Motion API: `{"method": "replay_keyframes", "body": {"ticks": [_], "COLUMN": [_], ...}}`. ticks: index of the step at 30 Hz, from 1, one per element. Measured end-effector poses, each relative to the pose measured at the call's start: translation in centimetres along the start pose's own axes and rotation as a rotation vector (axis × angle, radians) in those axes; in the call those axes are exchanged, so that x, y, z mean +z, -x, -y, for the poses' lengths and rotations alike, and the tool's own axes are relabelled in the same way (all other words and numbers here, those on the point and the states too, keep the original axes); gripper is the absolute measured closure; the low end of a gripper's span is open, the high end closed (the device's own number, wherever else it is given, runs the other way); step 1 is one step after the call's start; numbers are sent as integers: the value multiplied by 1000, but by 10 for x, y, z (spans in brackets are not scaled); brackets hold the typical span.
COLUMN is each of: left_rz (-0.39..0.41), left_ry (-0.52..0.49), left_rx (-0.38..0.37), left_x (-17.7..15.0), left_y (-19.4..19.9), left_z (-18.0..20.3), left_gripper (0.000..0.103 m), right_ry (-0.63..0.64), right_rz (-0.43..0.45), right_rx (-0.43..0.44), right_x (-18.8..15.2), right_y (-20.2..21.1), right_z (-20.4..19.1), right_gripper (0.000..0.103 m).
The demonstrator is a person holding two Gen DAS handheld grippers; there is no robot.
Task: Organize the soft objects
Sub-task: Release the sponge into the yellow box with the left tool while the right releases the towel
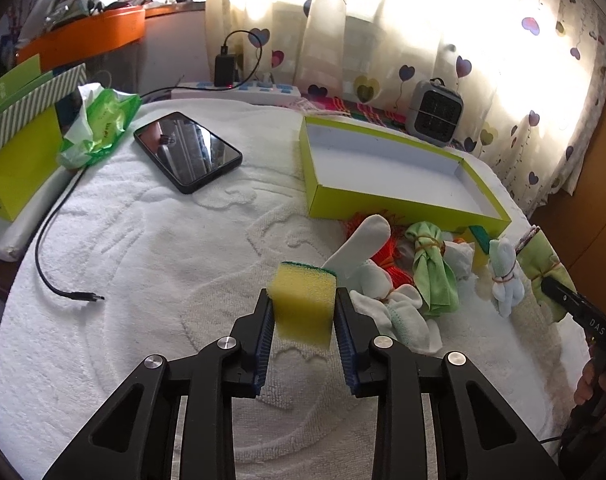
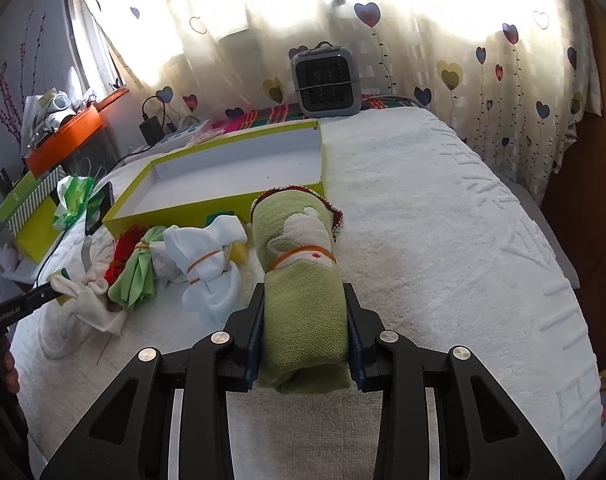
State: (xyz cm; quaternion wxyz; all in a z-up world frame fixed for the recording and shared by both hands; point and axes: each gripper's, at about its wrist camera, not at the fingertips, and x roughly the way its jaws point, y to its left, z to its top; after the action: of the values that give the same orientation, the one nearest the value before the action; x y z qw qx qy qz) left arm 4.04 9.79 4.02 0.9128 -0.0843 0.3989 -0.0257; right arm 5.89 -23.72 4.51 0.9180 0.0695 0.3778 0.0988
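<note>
My left gripper [image 1: 303, 312] has its jaws clamped on a yellow sponge [image 1: 303, 304], pads pressing its two flat sides, so it hangs clear above the towel [image 1: 163, 260] that covers the surface. My right gripper [image 2: 305, 320] has its jaws closed around a rolled green cloth [image 2: 303, 280], taken near the close end of the roll; the far end juts out ahead and a rubber band [image 2: 299, 258] keeps it rolled. I hold each piece across its narrow width because soft things squash, and a grip there keeps them from slipping.

The rest of the soft bundles [image 1: 431, 272] lie heaped just in front of the shallow green tray [image 1: 383, 208], touching its near wall. The tray is empty and faces up, so I judge it is where these things belong. Both loads are lifted and near it; the next move, I think, is carrying them over the wall. A phone [image 1: 187, 152] and a cable [image 1: 51, 264] lie off to the left, well apart from the pile.
</note>
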Motion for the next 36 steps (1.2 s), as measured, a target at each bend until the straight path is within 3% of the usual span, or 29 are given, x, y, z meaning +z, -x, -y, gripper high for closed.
{"method": "replay_keyframes", "body": {"ticks": [18, 36], "left_rz": [36, -38], "left_ry": [-50, -96], "left_rx": [-35, -72], "left_x": [55, 126], "left_y": [2, -72], "left_z": [10, 37], "left_gripper": [75, 75], "right_ry": [31, 60], "right_rz": [56, -3], "right_rx": [2, -17], "right_x": [44, 97], "right_y": [3, -59], "right_z": [-13, -26], "right_gripper": [68, 68]}}
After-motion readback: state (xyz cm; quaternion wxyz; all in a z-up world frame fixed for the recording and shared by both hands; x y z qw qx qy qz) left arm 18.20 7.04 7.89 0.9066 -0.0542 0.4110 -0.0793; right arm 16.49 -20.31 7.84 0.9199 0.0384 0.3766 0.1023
